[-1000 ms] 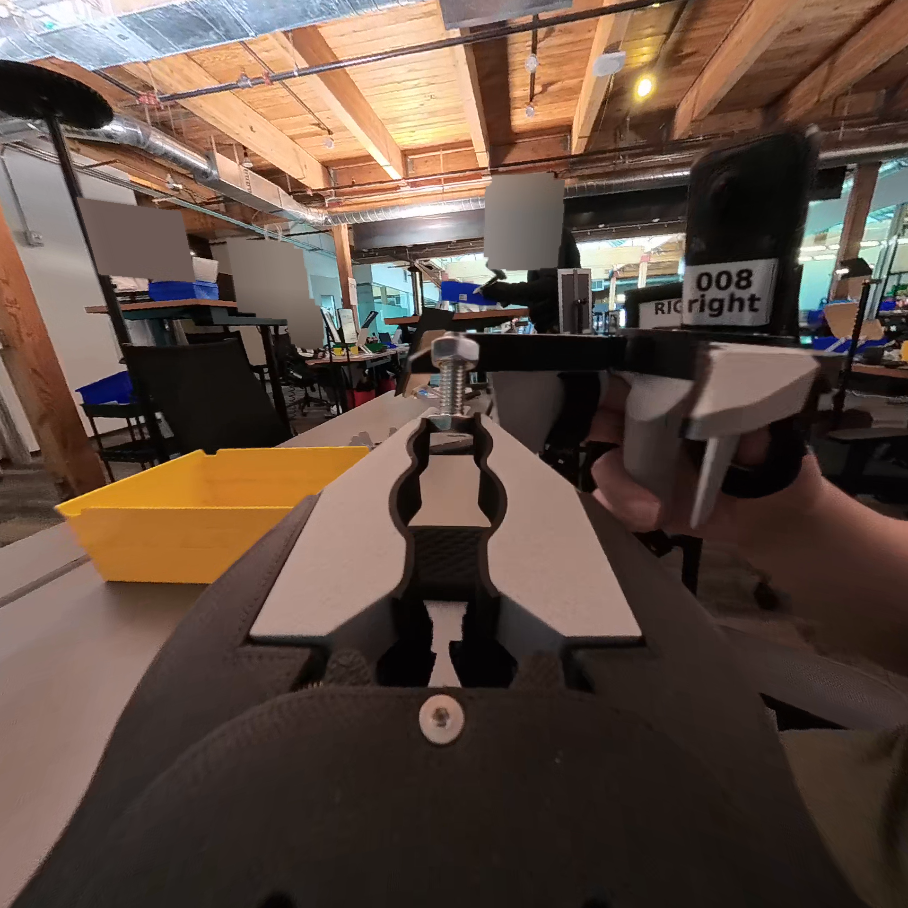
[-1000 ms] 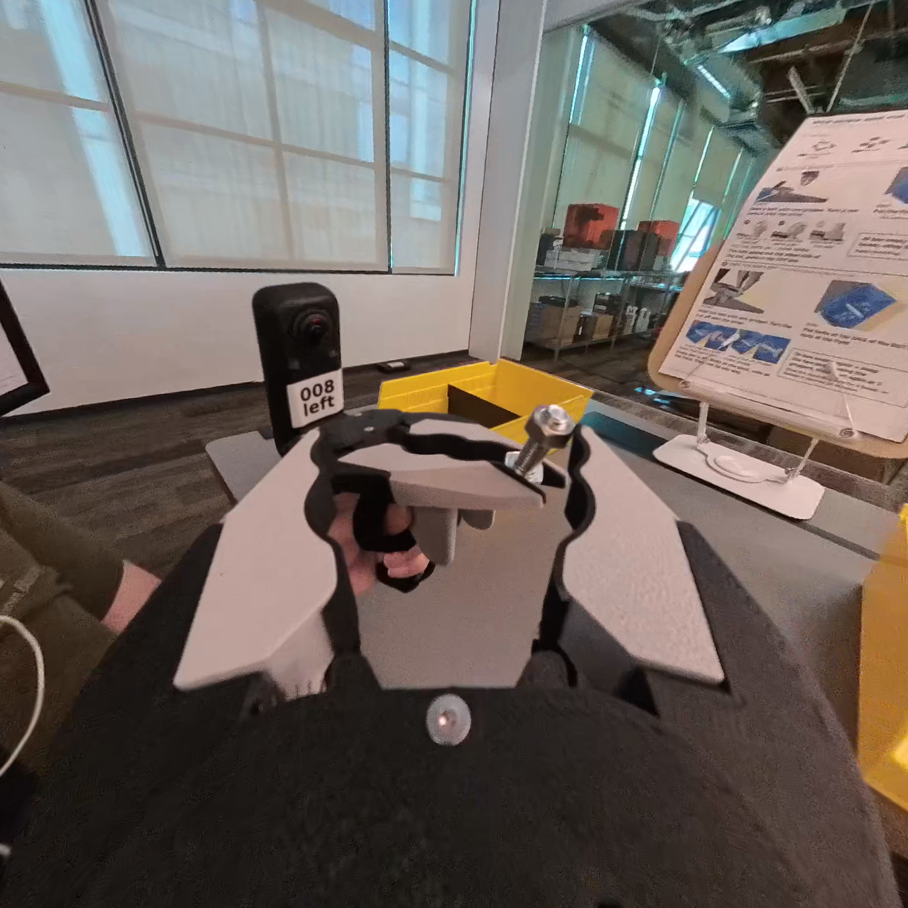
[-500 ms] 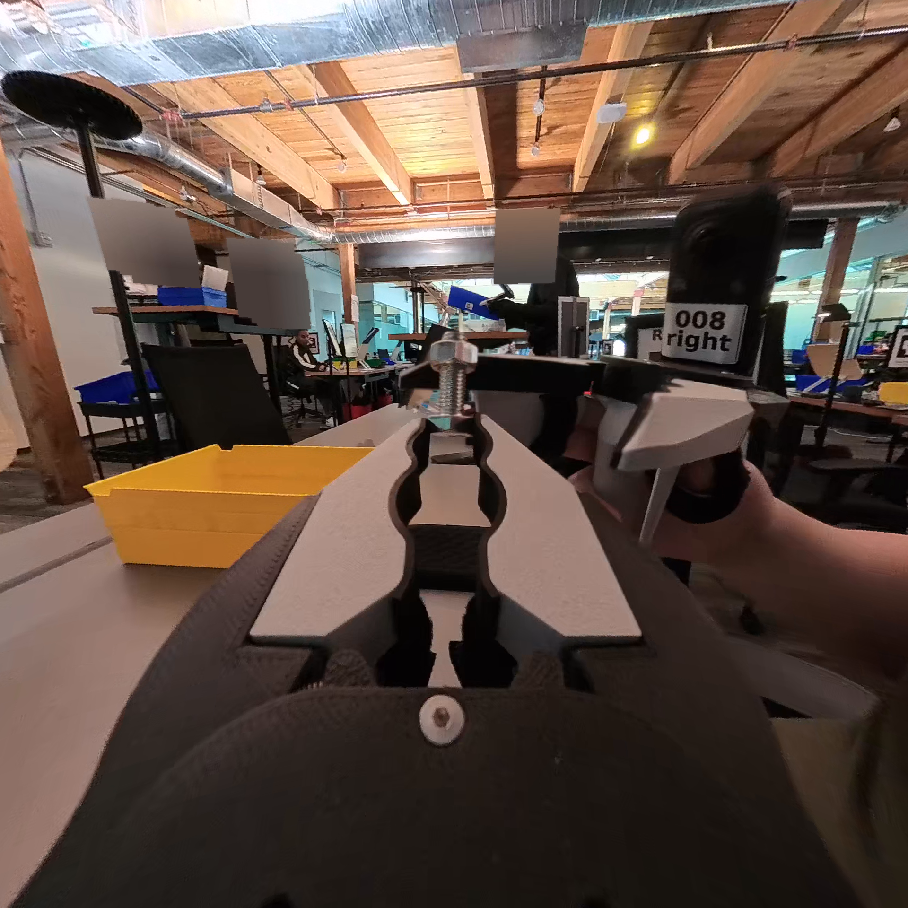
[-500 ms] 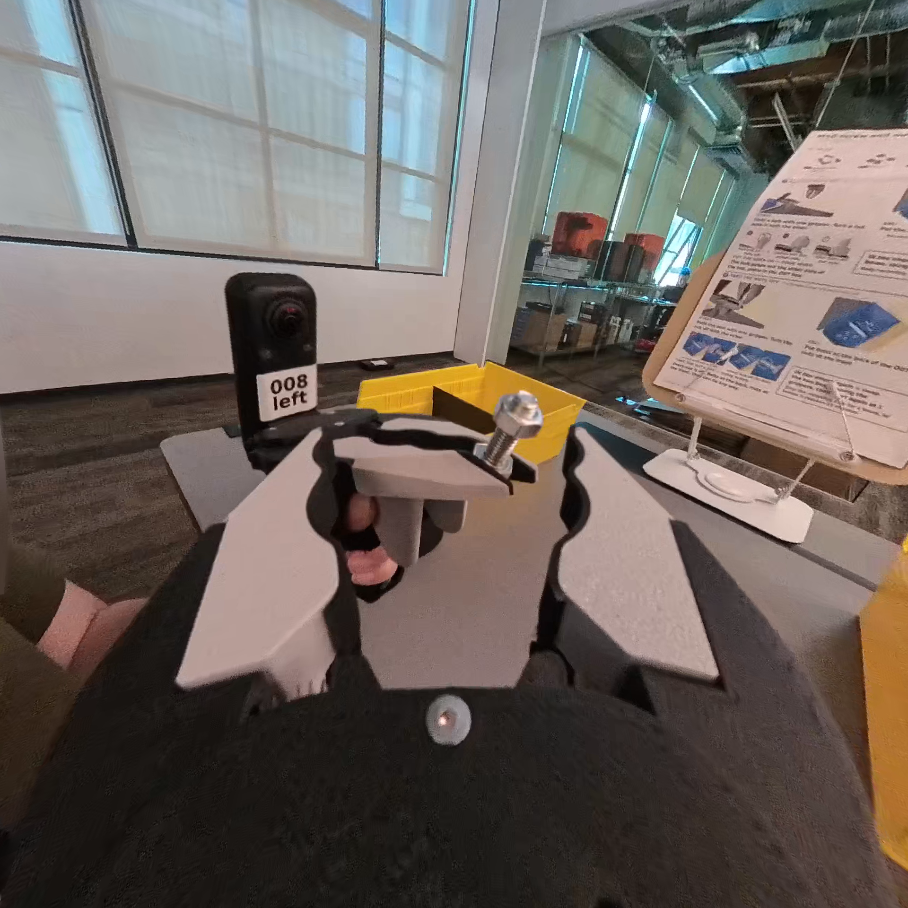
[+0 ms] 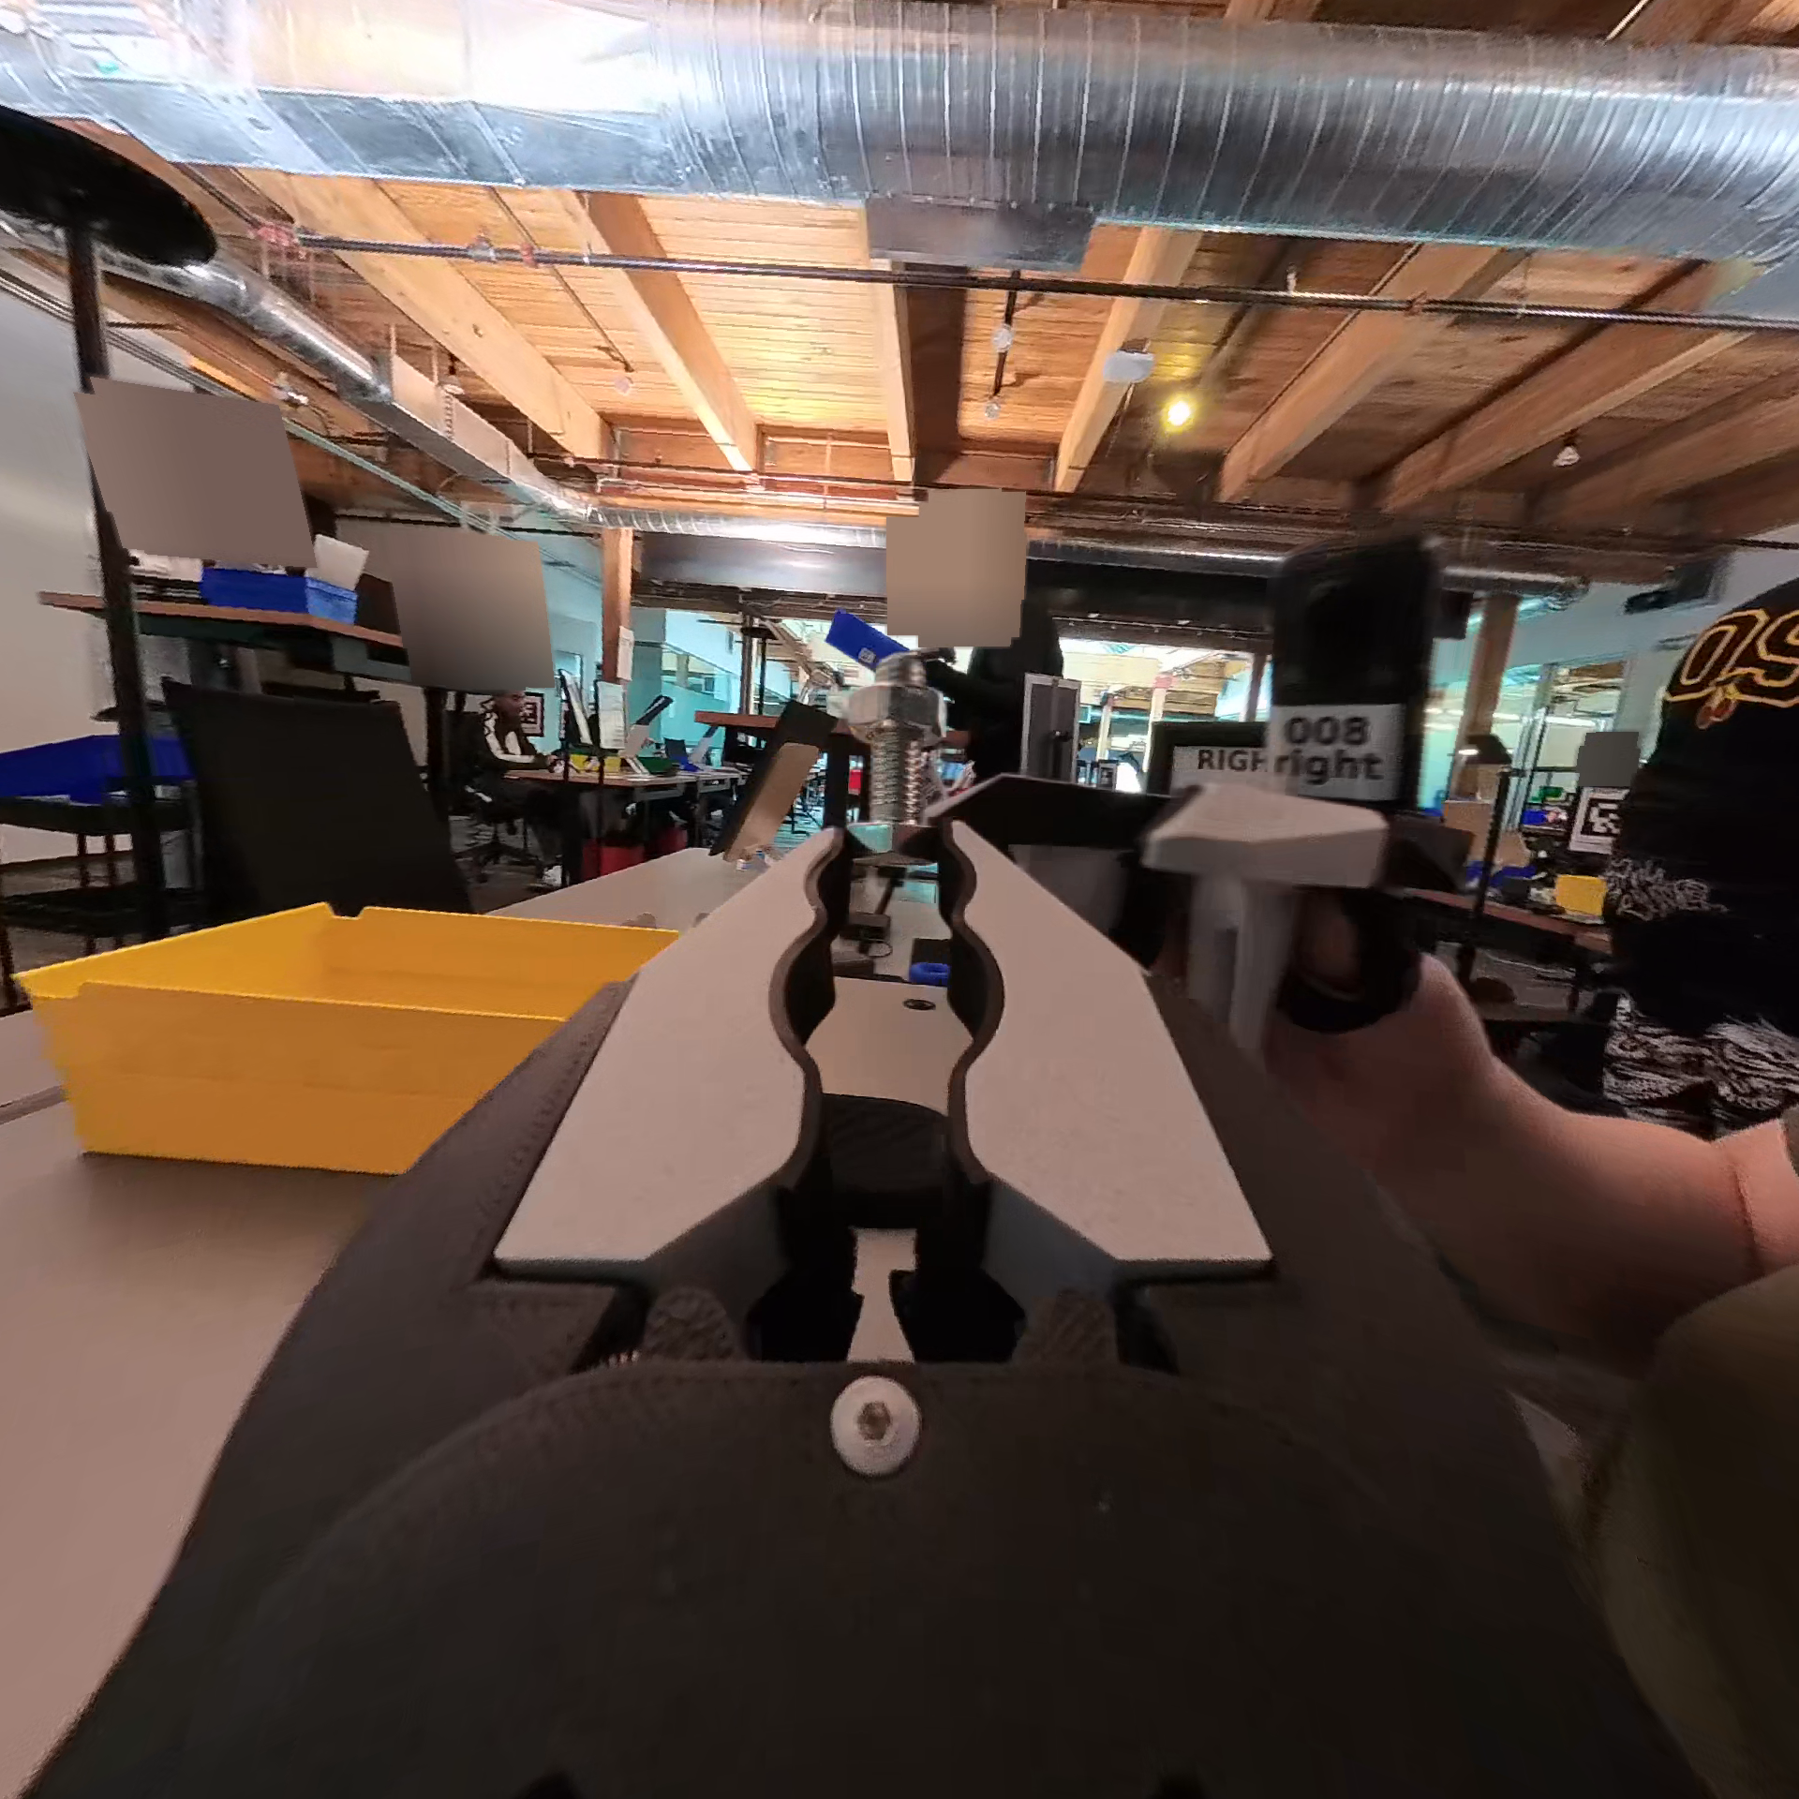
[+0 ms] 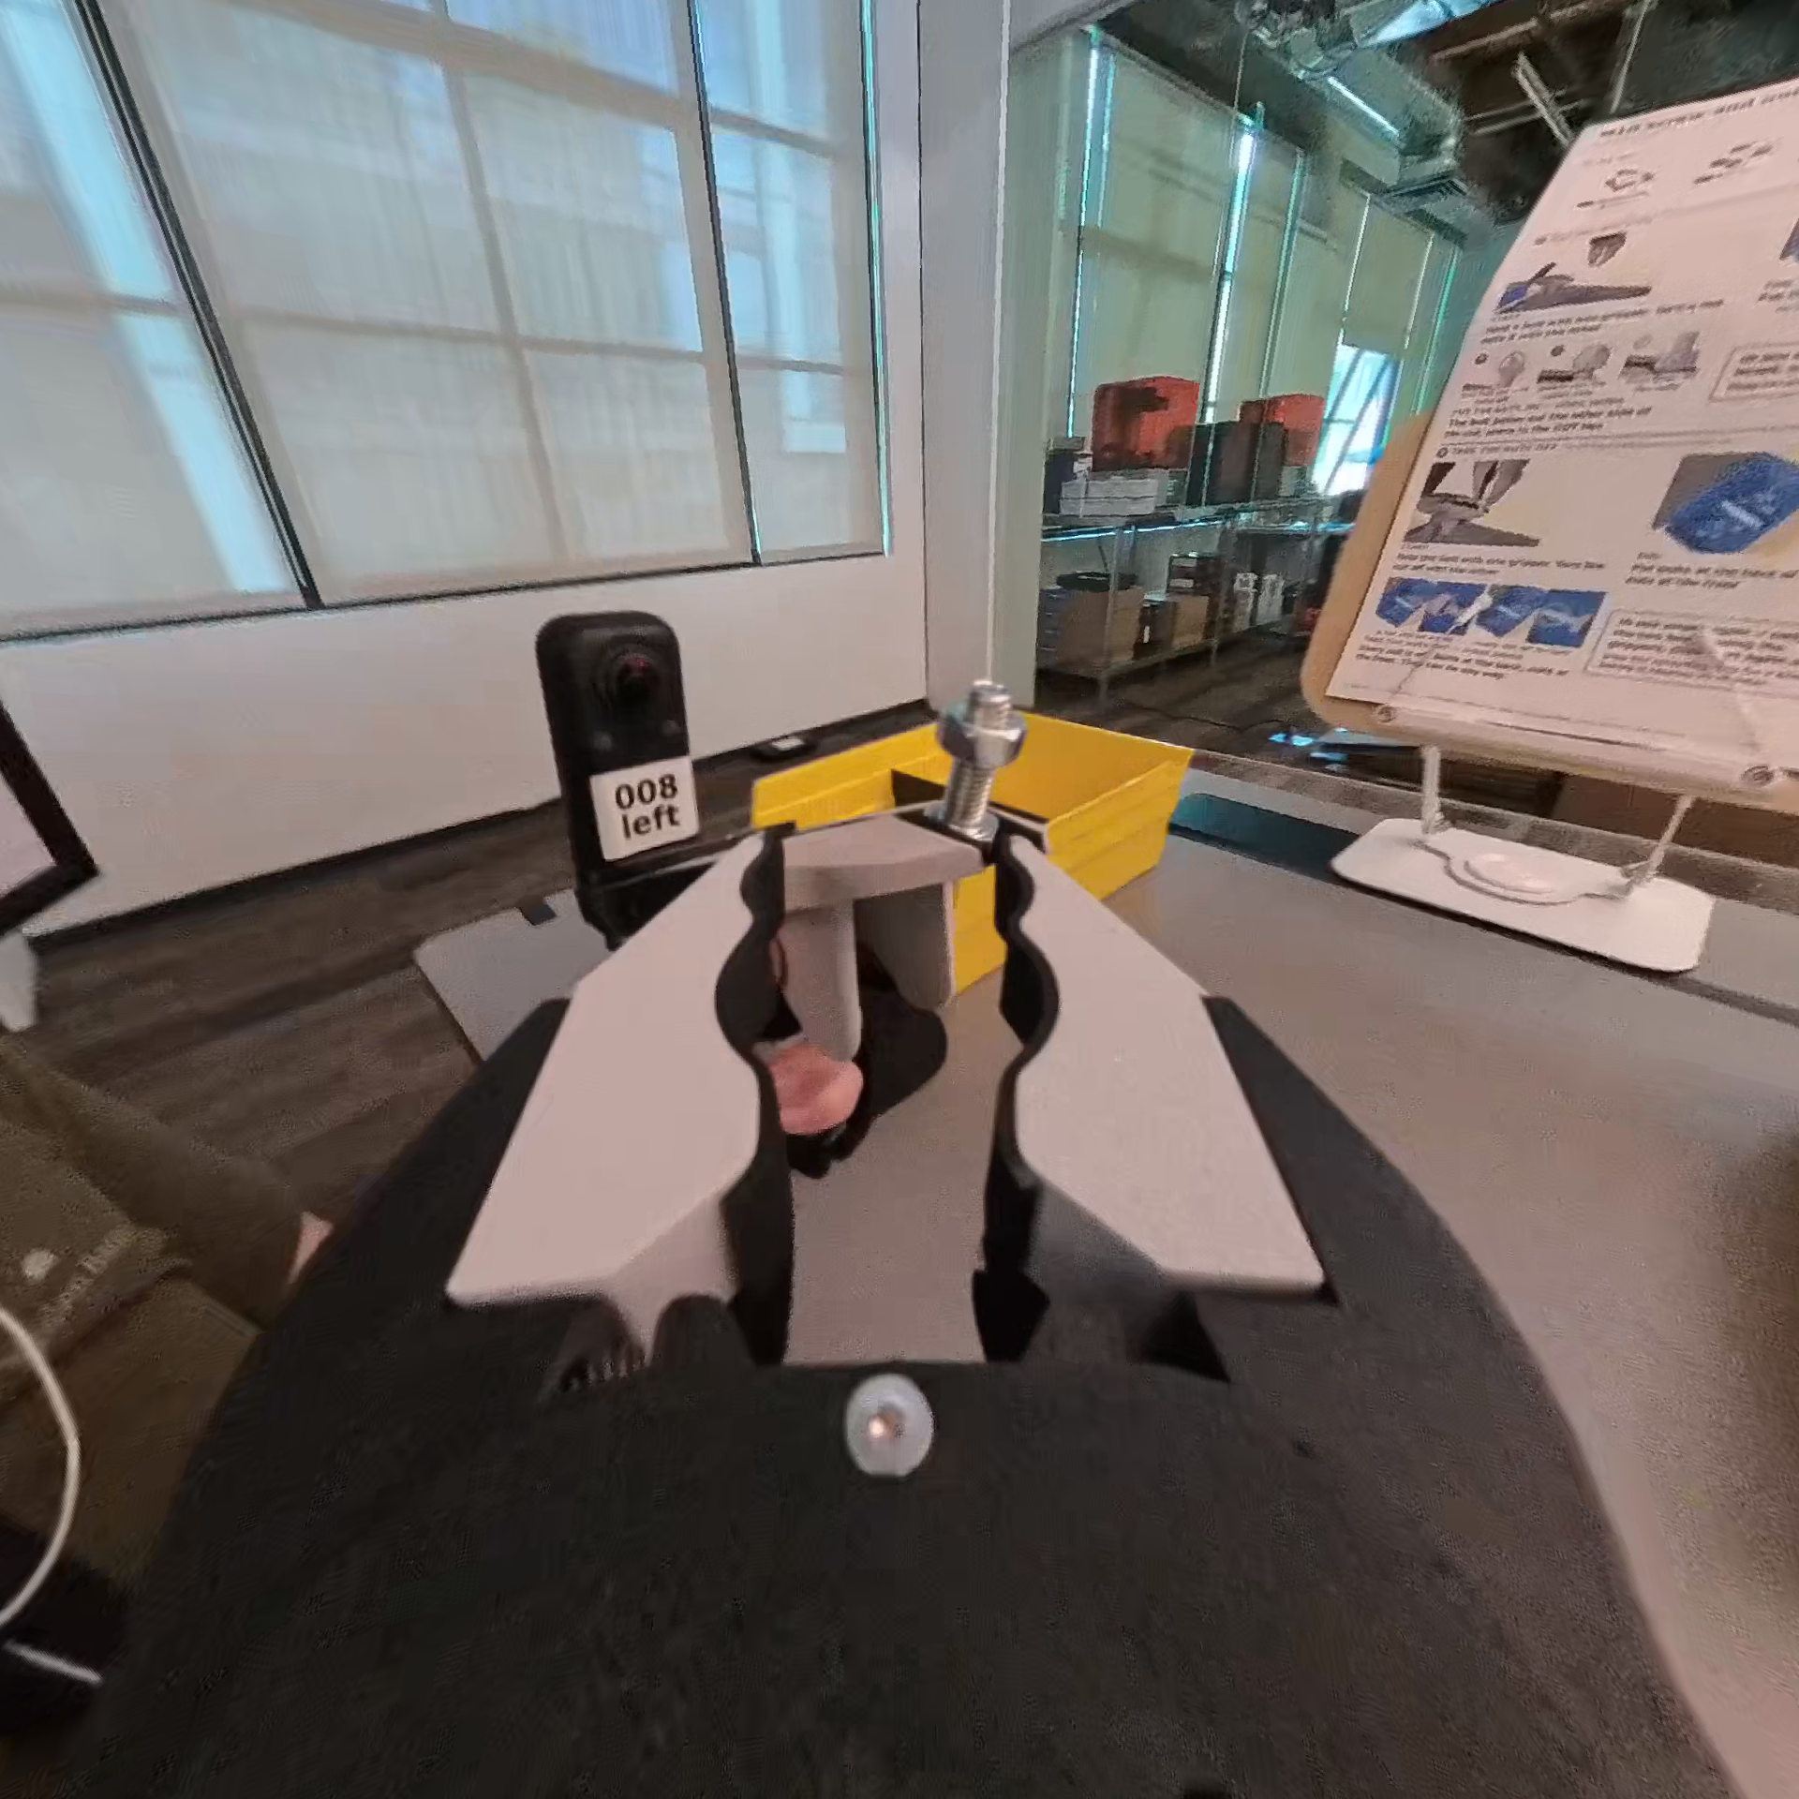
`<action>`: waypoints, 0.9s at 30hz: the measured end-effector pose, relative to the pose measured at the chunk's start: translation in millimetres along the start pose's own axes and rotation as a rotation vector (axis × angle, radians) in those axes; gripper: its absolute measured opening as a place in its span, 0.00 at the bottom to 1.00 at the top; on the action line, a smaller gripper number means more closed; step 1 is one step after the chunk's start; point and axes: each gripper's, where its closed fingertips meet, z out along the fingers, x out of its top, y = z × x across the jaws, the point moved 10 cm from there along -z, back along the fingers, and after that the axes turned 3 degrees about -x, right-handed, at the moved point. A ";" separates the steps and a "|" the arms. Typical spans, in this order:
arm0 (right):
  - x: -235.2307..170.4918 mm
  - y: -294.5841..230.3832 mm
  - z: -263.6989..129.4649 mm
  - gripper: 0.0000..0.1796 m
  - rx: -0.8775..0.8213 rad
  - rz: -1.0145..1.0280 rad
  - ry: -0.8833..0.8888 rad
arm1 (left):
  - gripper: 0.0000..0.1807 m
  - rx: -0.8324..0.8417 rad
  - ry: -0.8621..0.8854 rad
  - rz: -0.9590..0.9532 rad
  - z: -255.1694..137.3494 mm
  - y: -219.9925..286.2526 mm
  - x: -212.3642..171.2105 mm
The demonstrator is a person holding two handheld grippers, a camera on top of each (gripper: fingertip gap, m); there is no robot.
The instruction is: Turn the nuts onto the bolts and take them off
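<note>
My left gripper (image 5: pixel 891 842) is shut on the head of a steel bolt (image 5: pixel 894 779) and holds it upright above the table. A hex nut (image 5: pixel 896 709) sits near the top of the thread, with the bolt's end showing above it. My right gripper (image 6: pixel 886 847) is open, its jaws fairly narrow. Its tips stand on either side of the left gripper's tips, level with the bolt's (image 6: pixel 964 789) base and below the nut (image 6: pixel 978 732), touching neither. In the left wrist view its fingers (image 5: pixel 779 784) flank the bolt shaft.
A yellow bin (image 5: pixel 321 1022) stands on the grey table (image 5: pixel 146 1363) to the left, and it shows behind the bolt in the right wrist view (image 6: pixel 1100 808). An instruction board (image 6: pixel 1558 438) on a white stand is at the far right. A person's hands hold both grippers. Less than 4 cm separates the two grippers' tips.
My right gripper has moved in toward the bolt and narrowed its jaws from wide open. The left gripper has kept its hold on the bolt and brought it more upright.
</note>
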 end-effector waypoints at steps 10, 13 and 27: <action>-8.2 24.5 7.4 0.04 0.111 0.246 0.091 | 0.09 -0.029 -0.018 0.004 3.3 6.2 -6.5; -12.9 26.5 7.4 0.04 0.144 0.259 0.075 | 0.09 -0.037 -0.054 -0.012 0.2 6.6 -7.7; 29.7 90.8 -12.9 0.04 -0.054 0.006 0.100 | 0.20 0.100 -0.008 0.014 -25.4 22.9 2.8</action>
